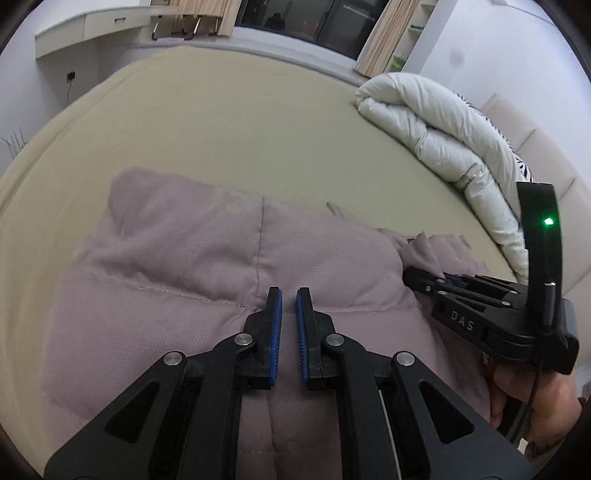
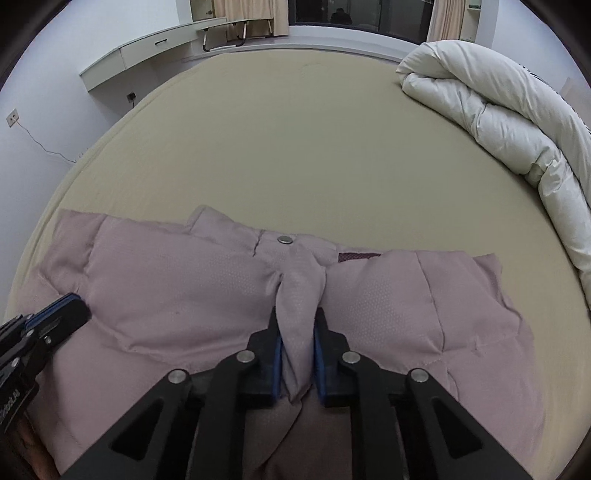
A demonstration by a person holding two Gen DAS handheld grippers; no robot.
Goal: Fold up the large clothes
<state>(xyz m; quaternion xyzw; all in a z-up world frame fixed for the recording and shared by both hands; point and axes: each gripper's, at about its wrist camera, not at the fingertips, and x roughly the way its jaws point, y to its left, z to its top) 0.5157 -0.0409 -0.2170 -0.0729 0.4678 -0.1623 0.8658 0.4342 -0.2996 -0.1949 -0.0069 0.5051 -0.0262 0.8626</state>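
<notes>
A mauve quilted jacket lies spread on the beige bed; it also shows in the right wrist view, with a metal snap button at its far edge. My left gripper hovers just over the jacket, its blue pads a narrow gap apart with nothing between them. My right gripper is shut on a raised fold of the jacket's front placket. The right gripper shows in the left wrist view at right, and the left gripper in the right wrist view at left.
A rolled white duvet lies along the bed's right side, also in the left wrist view. A wall-mounted desk and a dark window are beyond the bed. Bare beige sheet stretches past the jacket.
</notes>
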